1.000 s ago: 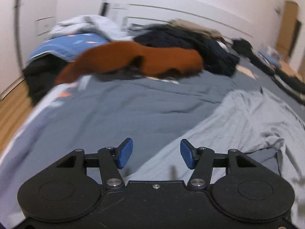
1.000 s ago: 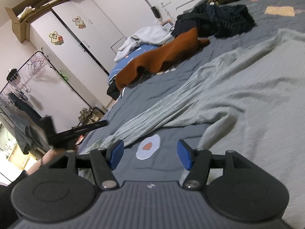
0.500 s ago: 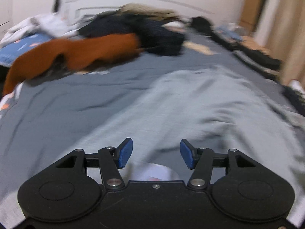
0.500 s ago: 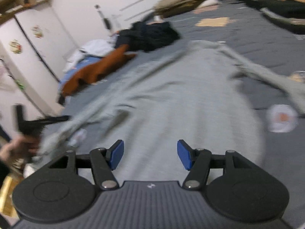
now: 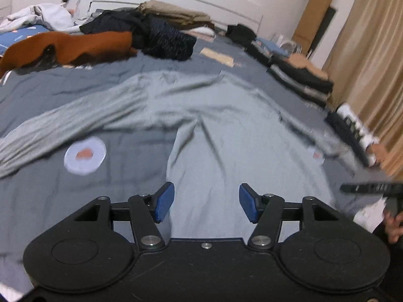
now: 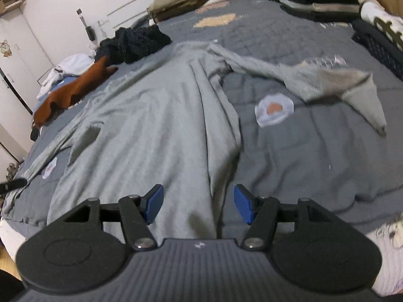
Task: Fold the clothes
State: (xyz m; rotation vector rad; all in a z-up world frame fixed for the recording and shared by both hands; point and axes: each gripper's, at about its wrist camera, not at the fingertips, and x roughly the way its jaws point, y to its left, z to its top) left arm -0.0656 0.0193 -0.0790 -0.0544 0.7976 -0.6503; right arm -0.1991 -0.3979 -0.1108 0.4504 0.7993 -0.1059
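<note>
I am swinging both grippers in over the grey top (image 6: pixel 151 125), which is lying spread flat on the bed (image 6: pixel 314 163), where a second ago I was looking past its edge. The left gripper (image 5: pixel 206 201) is standing wide with nothing between its pads; the right gripper (image 6: pixel 199 202) is likewise wide and empty, above the hem. I judge the top is laid out and the first fold comes next.

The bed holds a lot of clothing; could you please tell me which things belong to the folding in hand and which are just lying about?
In hand: grey long-sleeved garment spread flat; left gripper and right gripper, both open.

Lying about: rust-brown garment, dark clothes heap, folded stack, white laundry.
</note>
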